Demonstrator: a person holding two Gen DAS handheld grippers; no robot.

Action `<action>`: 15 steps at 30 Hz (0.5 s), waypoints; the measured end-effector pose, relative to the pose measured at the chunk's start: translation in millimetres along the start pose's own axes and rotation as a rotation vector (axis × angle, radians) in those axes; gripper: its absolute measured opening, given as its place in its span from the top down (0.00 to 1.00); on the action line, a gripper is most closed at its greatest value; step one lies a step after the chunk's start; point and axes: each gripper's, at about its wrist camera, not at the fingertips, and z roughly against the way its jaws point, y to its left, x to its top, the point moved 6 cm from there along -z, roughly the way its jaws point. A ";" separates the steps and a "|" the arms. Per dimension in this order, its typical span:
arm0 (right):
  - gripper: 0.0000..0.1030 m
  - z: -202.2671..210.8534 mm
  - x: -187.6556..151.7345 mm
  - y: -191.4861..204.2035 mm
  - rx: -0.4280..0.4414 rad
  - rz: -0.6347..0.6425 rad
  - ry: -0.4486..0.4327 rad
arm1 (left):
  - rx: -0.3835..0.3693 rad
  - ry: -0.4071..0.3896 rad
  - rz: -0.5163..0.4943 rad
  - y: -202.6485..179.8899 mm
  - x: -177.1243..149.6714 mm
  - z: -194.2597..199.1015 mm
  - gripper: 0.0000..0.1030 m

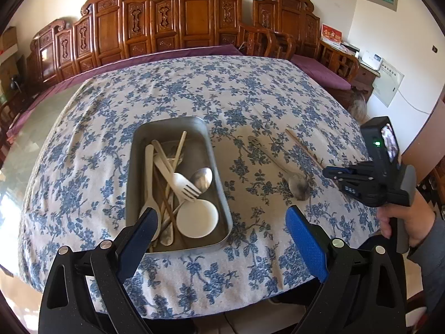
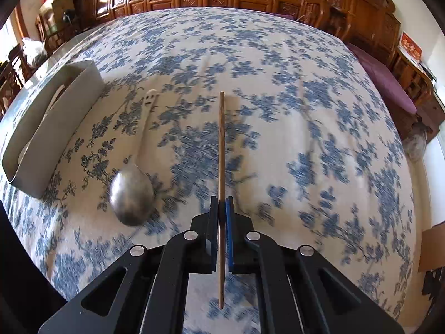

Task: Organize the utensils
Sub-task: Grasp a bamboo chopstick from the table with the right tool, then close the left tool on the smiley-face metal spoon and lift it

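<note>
Right gripper (image 2: 222, 203): pressed together, pinching a wooden chopstick (image 2: 221, 144) that runs lengthwise between its pads.
Left gripper (image 1: 222, 222): spread wide, nothing between its fingers, near end of the metal tray (image 1: 133, 167).
Tray contents: white fork (image 1: 182, 185), spoons, small white dish (image 1: 197, 218).
Metal spoon (image 1: 297, 185): on the floral tablecloth (image 1: 194, 83), right of the tray, apart from it.
Chopstick's place: beyond that spoon from the tray.

Both views bright w/ daylight. Left wrist cam sharp; glare blows out the floor at far left, soft shadows under the metal tray (image 1: 219, 194). Right wrist cam: floral worktop cloth (image 2: 306, 111) smeared w/ motion blur, chopstick (image 2: 221, 139) crisp. Heavy fisheye bend + dark vignette in corners of both.
</note>
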 end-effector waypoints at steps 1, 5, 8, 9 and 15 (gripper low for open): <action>0.94 3.5 -0.9 -3.6 0.001 -0.005 -0.007 | -0.005 0.003 0.002 -2.7 1.1 -2.4 0.13; 0.94 21.8 -8.9 -17.1 0.012 -0.017 -0.039 | 0.001 0.013 -0.008 -14.6 6.4 -12.6 0.13; 0.94 29.6 -14.6 -22.9 0.020 -0.017 -0.055 | -0.001 0.021 -0.020 -25.1 12.4 -20.6 0.13; 0.94 31.2 -16.0 -25.0 0.024 -0.020 -0.059 | 0.001 0.021 -0.028 -30.4 15.5 -23.6 0.13; 0.94 35.6 -17.6 -39.0 0.037 -0.052 -0.076 | -0.009 0.042 -0.069 -60.6 31.5 -43.9 0.21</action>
